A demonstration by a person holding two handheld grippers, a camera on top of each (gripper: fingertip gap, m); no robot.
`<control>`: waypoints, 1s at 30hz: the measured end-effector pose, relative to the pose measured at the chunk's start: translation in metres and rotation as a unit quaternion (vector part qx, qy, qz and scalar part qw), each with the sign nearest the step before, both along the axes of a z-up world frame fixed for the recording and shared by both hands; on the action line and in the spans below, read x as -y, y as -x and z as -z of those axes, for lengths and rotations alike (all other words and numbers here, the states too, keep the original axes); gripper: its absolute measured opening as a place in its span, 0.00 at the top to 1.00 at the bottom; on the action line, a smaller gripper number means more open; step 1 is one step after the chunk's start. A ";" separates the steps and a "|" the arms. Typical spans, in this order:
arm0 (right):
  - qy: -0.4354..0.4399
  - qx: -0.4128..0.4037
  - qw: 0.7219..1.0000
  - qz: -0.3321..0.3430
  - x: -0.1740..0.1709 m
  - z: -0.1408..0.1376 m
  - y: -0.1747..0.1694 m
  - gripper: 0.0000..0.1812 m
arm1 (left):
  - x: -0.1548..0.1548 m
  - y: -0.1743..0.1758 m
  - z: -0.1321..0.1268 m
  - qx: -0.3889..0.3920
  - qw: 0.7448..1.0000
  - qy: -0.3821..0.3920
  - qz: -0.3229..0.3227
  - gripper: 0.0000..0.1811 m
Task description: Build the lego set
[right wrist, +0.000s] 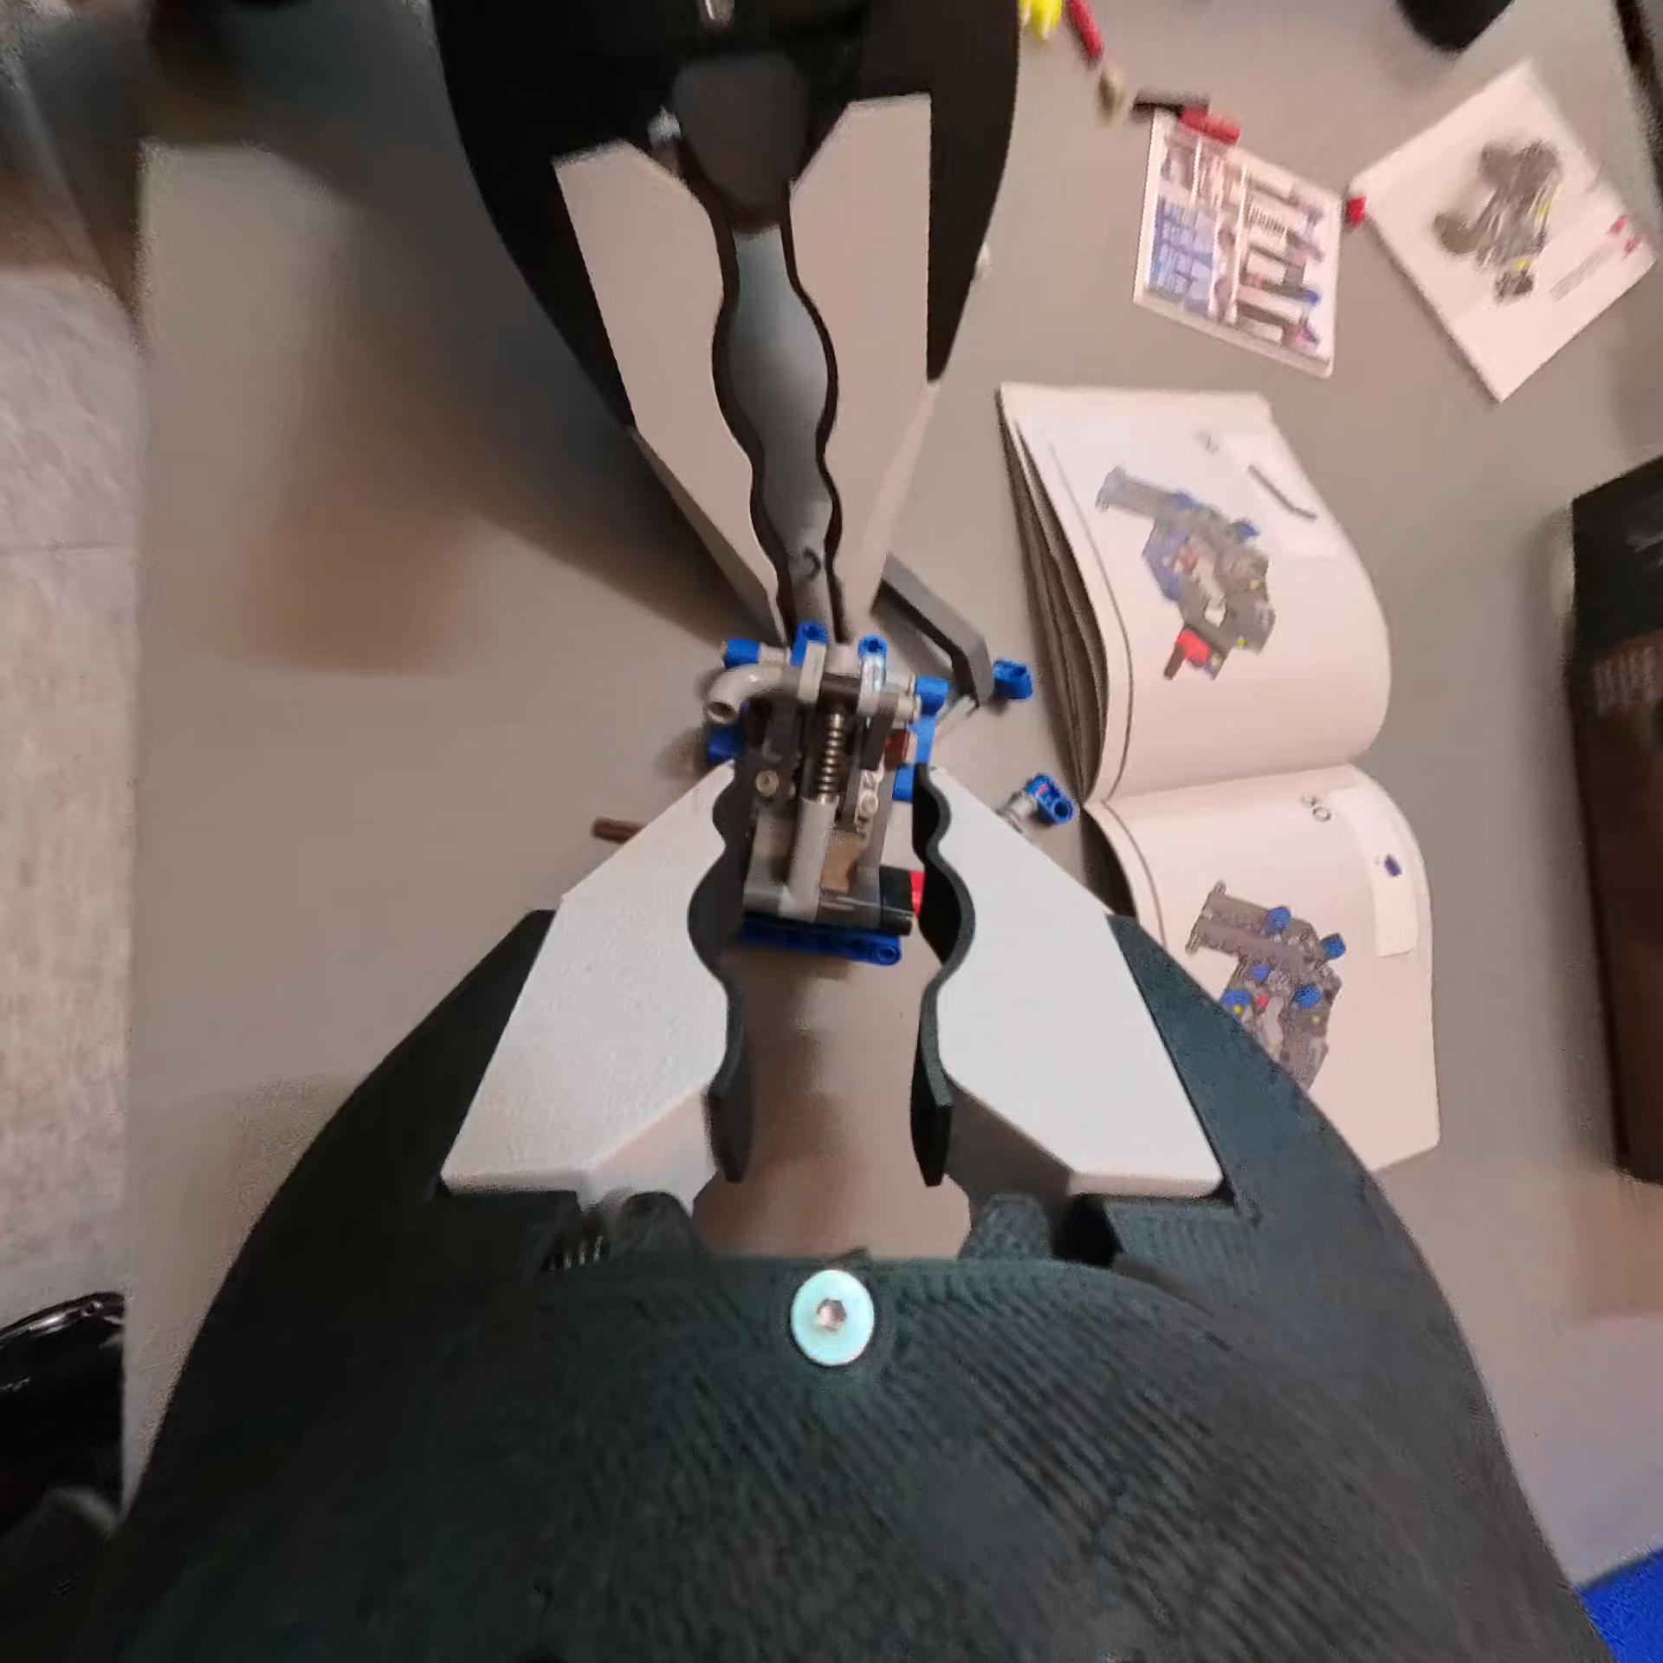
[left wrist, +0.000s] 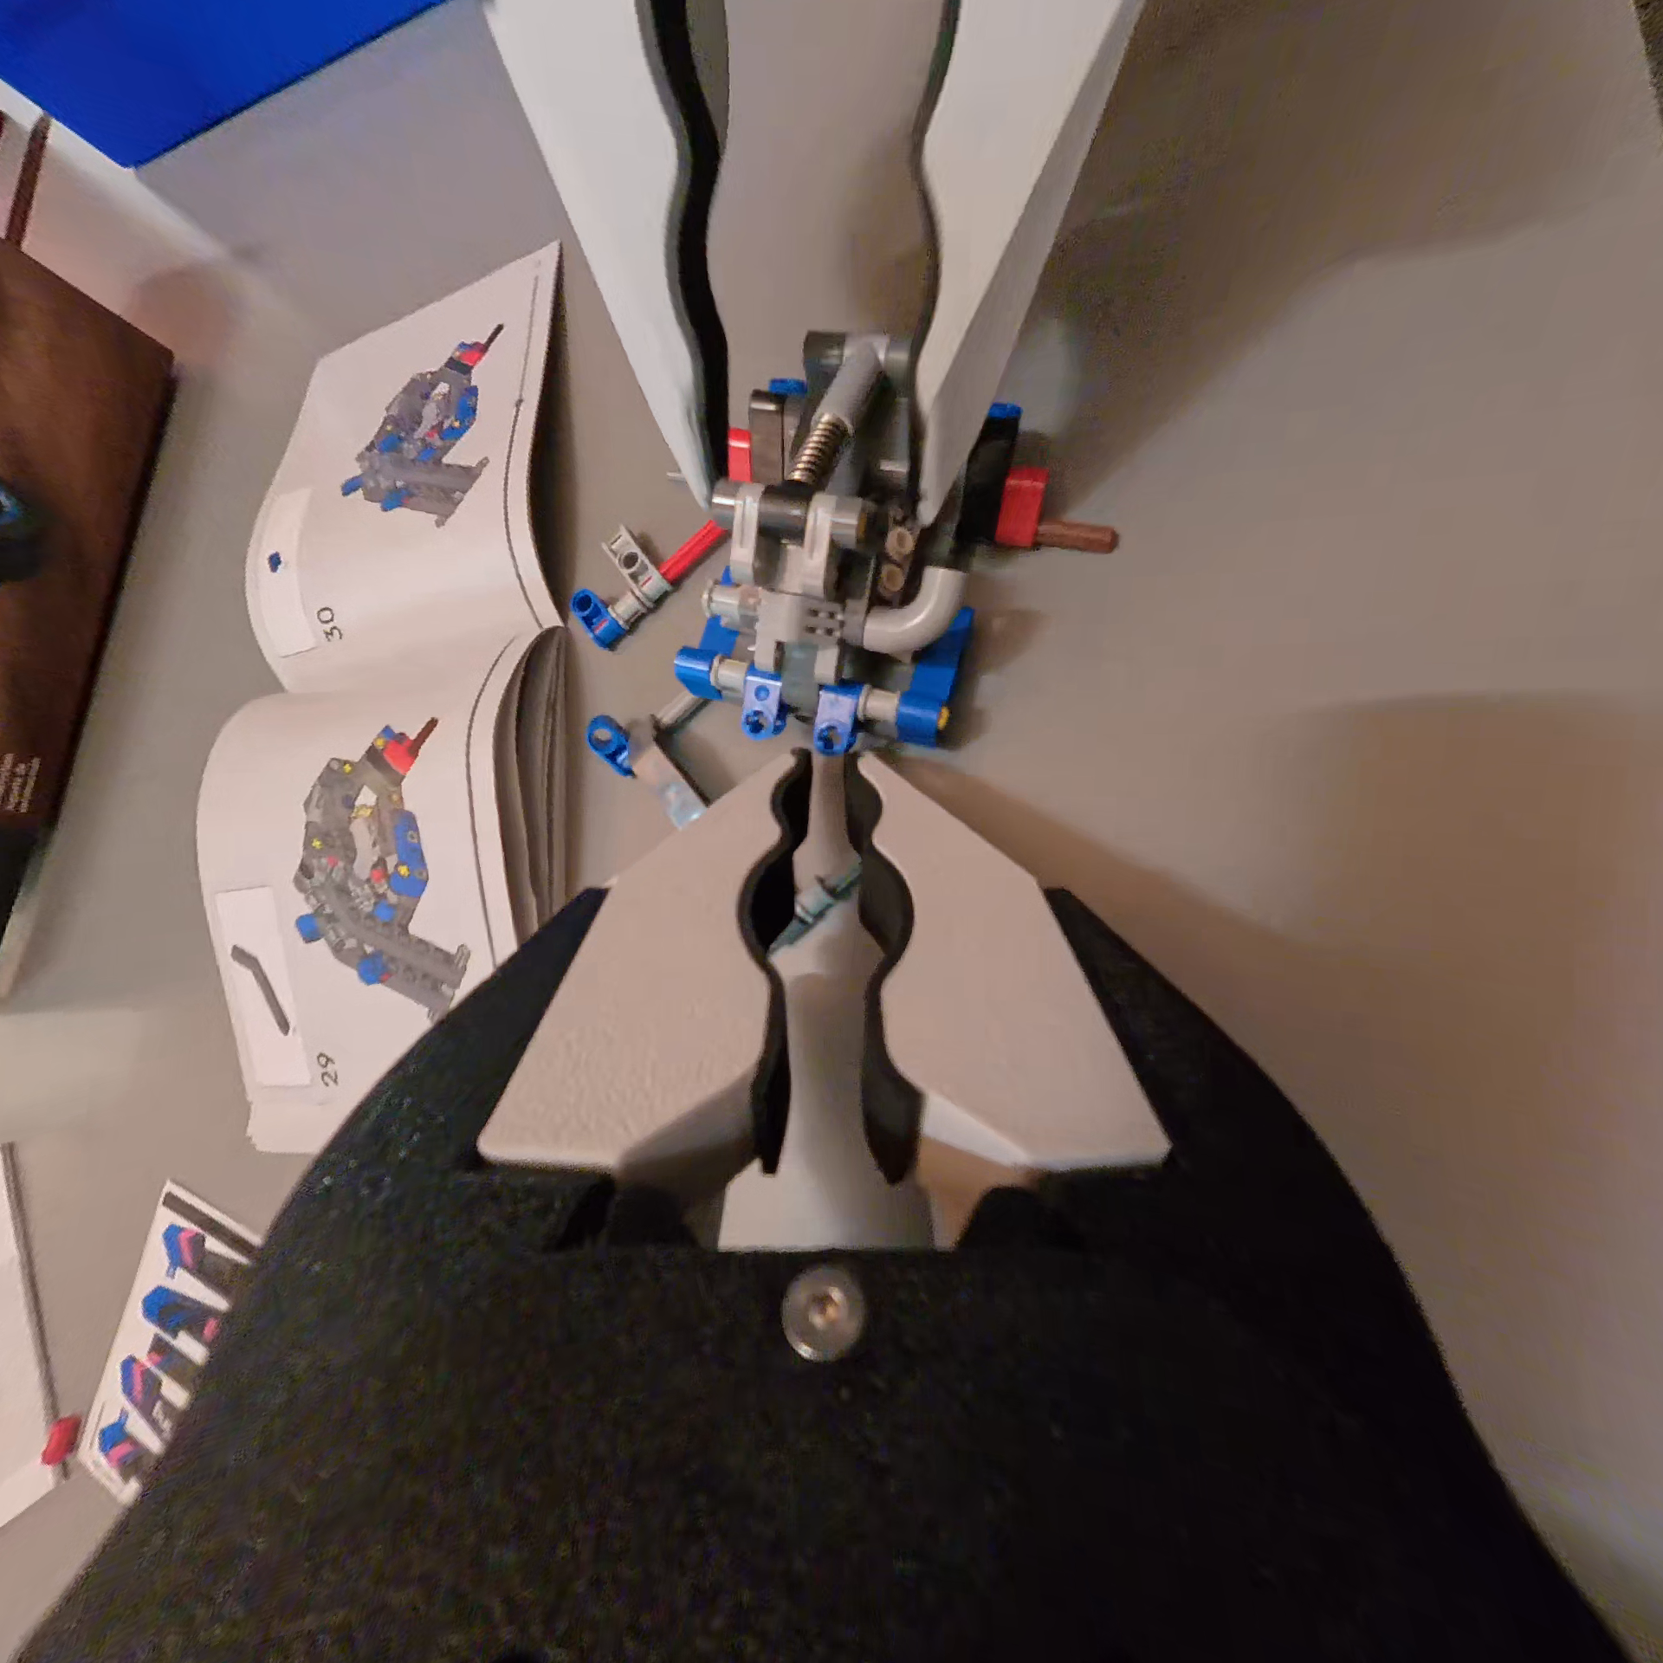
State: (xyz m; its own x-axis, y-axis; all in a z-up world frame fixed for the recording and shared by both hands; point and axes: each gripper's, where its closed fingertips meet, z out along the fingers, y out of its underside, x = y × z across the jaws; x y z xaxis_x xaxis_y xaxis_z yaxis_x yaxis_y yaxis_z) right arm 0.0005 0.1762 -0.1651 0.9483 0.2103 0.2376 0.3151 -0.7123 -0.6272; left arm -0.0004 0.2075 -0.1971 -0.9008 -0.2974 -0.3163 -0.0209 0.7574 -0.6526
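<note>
Lego model (right wrist: 823, 783) sits on the grey bench (right wrist: 405, 720), right hand-held gripper (right wrist: 821, 792) clamped round it. Left hand-held gripper (left wrist: 826, 760) is nearly closed at its blue end, gripping nothing I can make out

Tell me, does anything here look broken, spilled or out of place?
Nothing looks broken. A few loose blue and grey pieces lie scattered on the table between the open instruction booklet and the lego assembly.
</note>
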 end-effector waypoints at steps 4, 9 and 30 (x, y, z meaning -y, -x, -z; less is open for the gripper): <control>-0.001 0.001 1.000 -0.007 -0.002 0.009 -0.001 0.87 | -0.001 0.000 -0.005 0.021 1.000 -0.004 0.003 1.00; -0.022 0.003 0.999 -0.027 -0.001 0.009 -0.001 0.87 | 0.001 0.002 -0.015 0.035 0.999 0.022 0.009 1.00; -0.044 -0.005 0.998 -0.042 -0.005 0.003 -0.007 0.85 | 0.003 -0.001 -0.007 0.060 0.997 0.044 0.019 1.00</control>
State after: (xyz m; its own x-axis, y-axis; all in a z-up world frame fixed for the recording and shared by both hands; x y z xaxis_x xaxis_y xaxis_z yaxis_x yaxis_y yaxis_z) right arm 0.0078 0.1816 -0.1681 0.9307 0.2675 0.2493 0.3645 -0.6252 -0.6901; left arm 0.0001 0.2040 -0.1902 -0.8693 -0.2950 -0.3965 0.0894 0.6952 -0.7132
